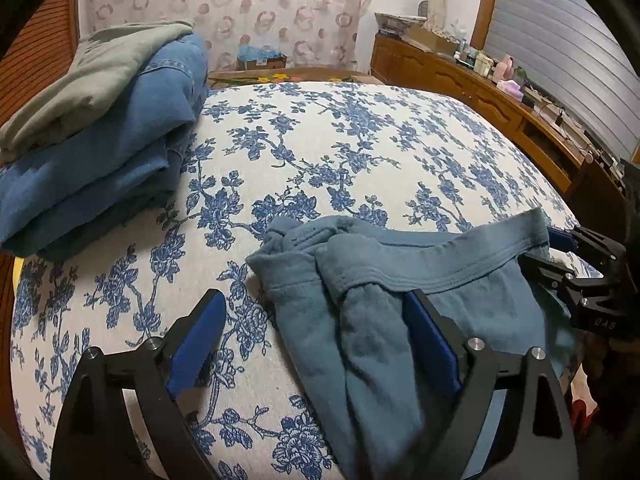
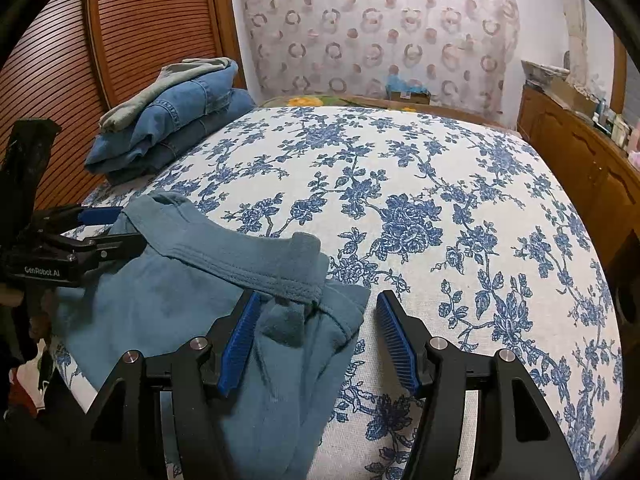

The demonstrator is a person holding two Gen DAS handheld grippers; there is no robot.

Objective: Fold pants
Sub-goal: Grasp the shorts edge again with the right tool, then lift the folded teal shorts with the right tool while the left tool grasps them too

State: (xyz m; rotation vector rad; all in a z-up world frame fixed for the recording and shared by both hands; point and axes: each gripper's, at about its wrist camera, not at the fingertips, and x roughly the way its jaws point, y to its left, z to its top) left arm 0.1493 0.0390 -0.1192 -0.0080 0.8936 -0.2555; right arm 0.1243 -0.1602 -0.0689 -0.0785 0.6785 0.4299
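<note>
Teal-blue pants lie crumpled at the near edge of the flowered bed, waistband toward the far side; they also show in the right wrist view. My left gripper is open, its jaws astride the pants' left end just above the cloth. My right gripper is open around the pants' right end. Each gripper shows in the other's view: the right one at the waistband's right end, the left one at its left end.
A stack of folded jeans with a grey-green garment on top sits at the bed's far left, also seen in the right wrist view. A wooden dresser with clutter runs along the right. A slatted wooden door stands left.
</note>
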